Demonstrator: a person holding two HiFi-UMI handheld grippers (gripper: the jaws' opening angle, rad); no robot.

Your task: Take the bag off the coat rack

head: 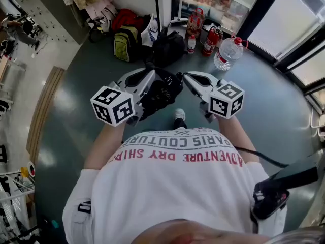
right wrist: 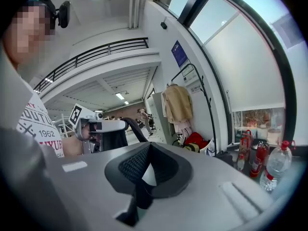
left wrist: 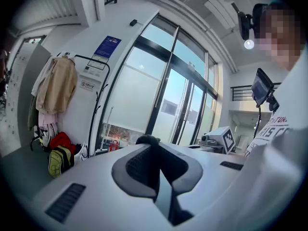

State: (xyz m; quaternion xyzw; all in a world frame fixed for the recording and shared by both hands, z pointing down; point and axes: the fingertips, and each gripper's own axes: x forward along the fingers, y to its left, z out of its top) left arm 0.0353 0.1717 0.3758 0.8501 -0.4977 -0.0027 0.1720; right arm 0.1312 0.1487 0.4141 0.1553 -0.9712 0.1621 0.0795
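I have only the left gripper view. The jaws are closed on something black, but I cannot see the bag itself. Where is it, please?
Observer: In the head view, the black fabric bag hangs between the left gripper and the right gripper, in front of the person.
Operator: Does the right gripper hold it also?
Observer: Yes. In the right gripper view its jaws are closed on a black strap.
Operator: Is something on the floor ahead?
Observer: A clear plastic water bottle with a red cap stands there, near the window.
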